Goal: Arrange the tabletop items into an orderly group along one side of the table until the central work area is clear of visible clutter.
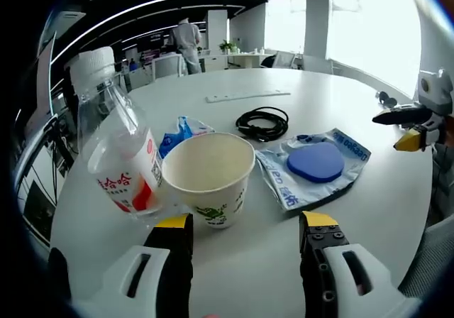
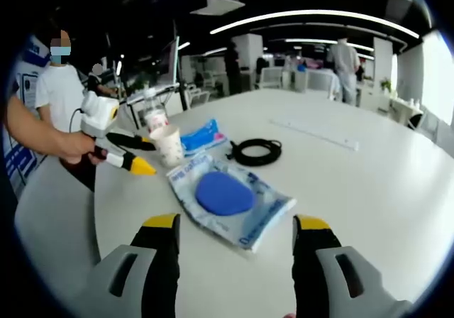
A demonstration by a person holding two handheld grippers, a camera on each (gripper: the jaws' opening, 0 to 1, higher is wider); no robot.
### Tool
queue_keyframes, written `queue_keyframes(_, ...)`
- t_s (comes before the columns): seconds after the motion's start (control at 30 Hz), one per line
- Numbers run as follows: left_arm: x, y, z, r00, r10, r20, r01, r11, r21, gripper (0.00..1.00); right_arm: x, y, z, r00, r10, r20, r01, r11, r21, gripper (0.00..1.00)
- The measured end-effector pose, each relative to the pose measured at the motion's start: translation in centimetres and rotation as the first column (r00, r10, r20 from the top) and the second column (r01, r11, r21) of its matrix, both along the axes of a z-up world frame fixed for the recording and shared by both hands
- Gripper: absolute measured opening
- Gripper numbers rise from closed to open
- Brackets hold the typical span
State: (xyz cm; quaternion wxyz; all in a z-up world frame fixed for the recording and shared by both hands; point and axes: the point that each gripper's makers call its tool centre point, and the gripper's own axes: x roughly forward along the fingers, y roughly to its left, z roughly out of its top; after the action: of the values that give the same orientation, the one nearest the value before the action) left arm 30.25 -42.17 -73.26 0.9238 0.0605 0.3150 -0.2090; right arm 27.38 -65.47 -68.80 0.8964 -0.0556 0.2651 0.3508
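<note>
Here the left hand-held gripper [image 1: 245,233], jaws apart and empty, is facing the white paper cup [image 1: 210,177], standing just beside the clear plastic bottle [image 1: 113,147]; close squarely on the cup, avoiding the bottle.

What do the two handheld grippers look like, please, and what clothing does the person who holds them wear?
Each gripper has two black jaws with yellow tips, mounted on pale grey bodies with dark slots: the left gripper and the right gripper. Seen from the side in the right gripper view, the left gripper has a white body, and a bare forearm leads to it; no sleeve is visible there.
</note>
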Motion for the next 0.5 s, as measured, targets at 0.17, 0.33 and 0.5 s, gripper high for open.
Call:
queue_keyframes(0.17, 0.3, -0.1, -0.1, 1.0, -0.01, 0.007, 0.01, 1.0, -0.004, 0.6, -0.4, 0.0, 0.1, 1.0, 0.013, 0.004, -0.013, 1.0, 0.008, 0.63)
queue_keyframes(0.33, 0.6, -0.1, -0.1, 1.0, -0.02, 0.011, 0.021, 1.0, -0.011, 0.6, -1.1, 0.5, 0.5, 0.999, 0.046, 0.017, -0.046, 0.999, 0.029, 0.68)
queue_keyframes(0.5, 0.6, -0.1, -0.1, 1.0, -0.023, 0.006, 0.023, 1.0, -0.021, 0.6, -1.9, 1.1, 0.9, 0.996, 0.088, 0.026, -0.089, 0.995, 0.043, 0.74)
